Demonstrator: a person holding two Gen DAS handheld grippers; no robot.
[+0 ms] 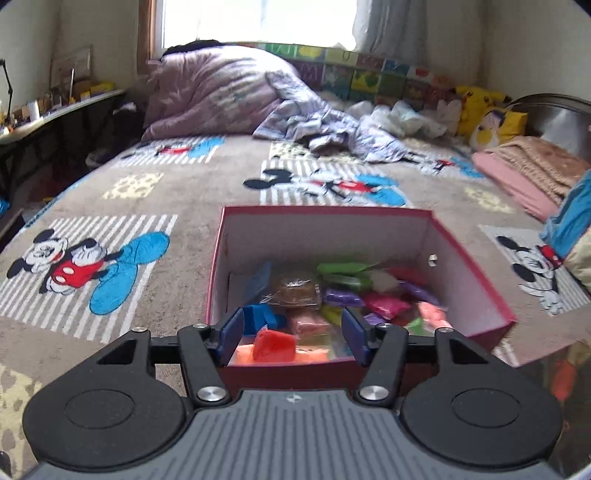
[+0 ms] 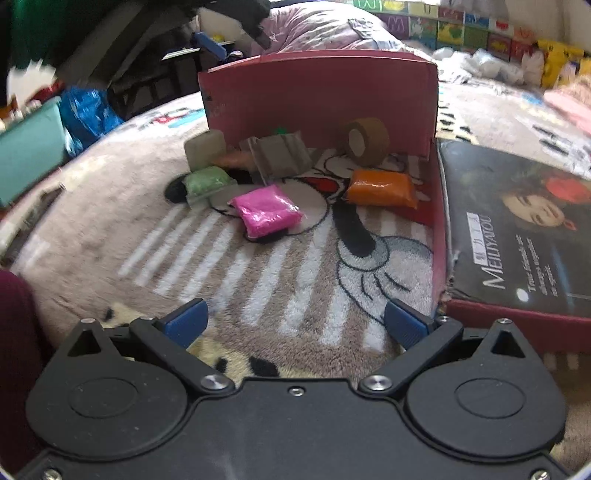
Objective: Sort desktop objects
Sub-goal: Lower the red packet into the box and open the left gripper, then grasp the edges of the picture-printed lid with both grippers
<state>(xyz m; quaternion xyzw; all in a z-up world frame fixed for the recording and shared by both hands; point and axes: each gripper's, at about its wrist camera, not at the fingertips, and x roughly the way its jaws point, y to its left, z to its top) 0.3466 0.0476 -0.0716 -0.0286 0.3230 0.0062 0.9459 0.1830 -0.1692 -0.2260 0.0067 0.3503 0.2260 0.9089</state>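
Under and ahead of the left fingers (image 1: 231, 330), a grey-brown Mickey Mouse blanket (image 1: 177, 192). Far ahead and slightly left of them, a heaped pink quilt (image 1: 207, 88) below a bright window (image 1: 258, 22), with rumpled lilac bedding (image 1: 325, 125) just right of it. Far ahead to the right, a yellow Pikachu plush (image 1: 476, 101) and a folded pink-and-tan throw (image 1: 528, 170). Far off to the left, a cluttered shelf (image 1: 62, 107). Ahead-left of the right fingers (image 2: 186, 319), a blue plastic bag (image 2: 86, 110) beside a teal bin (image 2: 29, 147).
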